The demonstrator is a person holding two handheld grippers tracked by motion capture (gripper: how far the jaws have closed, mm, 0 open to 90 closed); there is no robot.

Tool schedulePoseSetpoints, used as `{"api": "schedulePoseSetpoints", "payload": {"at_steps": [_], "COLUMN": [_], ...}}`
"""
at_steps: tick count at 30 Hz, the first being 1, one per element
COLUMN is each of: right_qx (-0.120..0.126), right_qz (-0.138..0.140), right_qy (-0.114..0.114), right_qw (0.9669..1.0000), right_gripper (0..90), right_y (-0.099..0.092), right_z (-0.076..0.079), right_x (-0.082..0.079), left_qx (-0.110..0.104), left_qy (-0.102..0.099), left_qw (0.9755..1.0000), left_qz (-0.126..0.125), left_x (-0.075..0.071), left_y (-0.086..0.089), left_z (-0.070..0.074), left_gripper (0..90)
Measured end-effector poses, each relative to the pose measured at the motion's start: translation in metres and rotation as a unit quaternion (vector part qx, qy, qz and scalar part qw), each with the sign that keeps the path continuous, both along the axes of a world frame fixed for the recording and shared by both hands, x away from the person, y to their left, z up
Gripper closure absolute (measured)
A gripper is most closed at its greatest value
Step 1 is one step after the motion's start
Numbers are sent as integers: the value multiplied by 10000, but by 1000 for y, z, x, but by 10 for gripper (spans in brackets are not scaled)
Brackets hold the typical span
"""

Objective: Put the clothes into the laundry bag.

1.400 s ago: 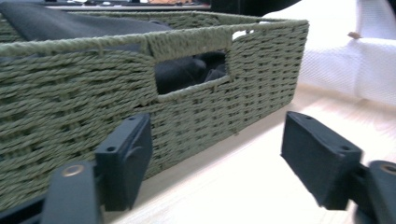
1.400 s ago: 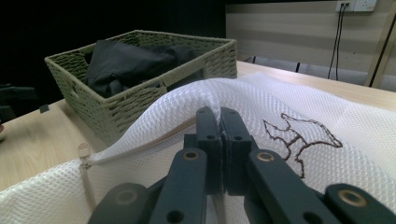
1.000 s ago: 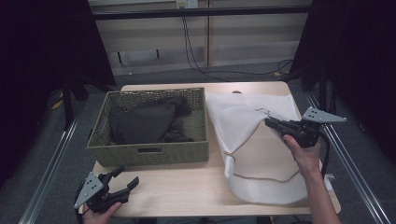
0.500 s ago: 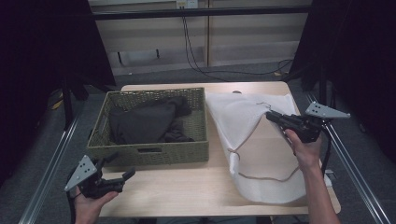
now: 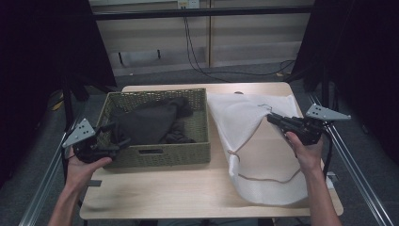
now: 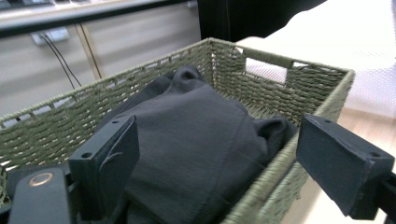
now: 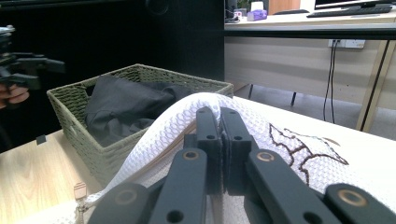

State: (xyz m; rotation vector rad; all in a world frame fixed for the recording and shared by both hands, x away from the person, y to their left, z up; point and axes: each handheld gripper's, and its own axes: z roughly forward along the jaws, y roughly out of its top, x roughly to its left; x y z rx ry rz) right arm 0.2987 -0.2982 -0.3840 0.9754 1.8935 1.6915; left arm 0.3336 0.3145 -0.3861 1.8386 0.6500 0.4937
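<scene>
High view: a wooden table [image 5: 188, 188] held a green woven basket [image 5: 160, 155] on the left and a white mesh bag [image 5: 254, 141] on the right; the two sat just beside each other
Dark clothes: a soft dark pile [image 5: 150, 123] lay inside the basket; in the left gripper view the same pile [image 6: 196, 140] sat just past the jaws
Left gripper: it [image 5: 115, 142] hung near the basket's left front corner; its jaws had just been opening and stood wide apart; nothing was between them; the pads [image 6: 109, 163] did not touch the cloth
Right gripper: it [image 5: 273, 118] was closed tight on a fold of the mesh bag [image 7: 177, 116]; the fold was lifted off the table; the rest of the bag lay flat
Bag cord: a thin brown cord [image 5: 263, 178] lay looped on the bag near the front edge
Likely job: the clothes looked meant to go from the basket into the bag
Risk one: the wide jaws could catch the basket's woven wall instead of the cloth, because the rim [image 6: 299, 140] sat right between them; the basket might then drag or tip
Risk two: the pinch on the thin mesh could slip if the right hand pulled; the bag would then drop flat and its mouth would close
Risk three: the jaws might grab too little cloth; the pile could fall back
</scene>
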Motion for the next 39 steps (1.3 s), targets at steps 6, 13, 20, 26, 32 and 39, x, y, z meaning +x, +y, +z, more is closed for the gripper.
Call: {"api": "schedulePoseSetpoints", "payload": {"at_steps": [6, 13, 20, 26, 32, 39], "right_qx": [-15, -6, -25, -10, 22, 42], "right_qz": [-14, -11, 7, -45, -41, -8], "right_qy": [32, 62, 96, 95, 107, 126], "right_qw": [10000, 10000, 10000, 9999, 9999, 9999], "right_gripper": [885, 884, 884, 883, 882, 881], "right_y": [-1, -2, -1, -4, -3, -4], "right_z": [-2, -3, -4, -6, -6, -8], "right_x": [1, 2, 3, 4, 3, 4], "left_qx": [143, 230, 278, 304, 385, 811], "left_qy": [-2, 188, 239, 350, 764, 1130], "left_qw": [9999, 9996, 9993, 9989, 9961, 9899], "left_qz": [78, 7, -9, -99, -197, -256], "left_x": [25, 54, 76, 91, 106, 123], "left_y": [4, 1, -4, -11, -17, -20], "left_z": [12, 8, 11, 10, -4, -31], "left_gripper": [128, 130, 105, 87, 100, 48]}}
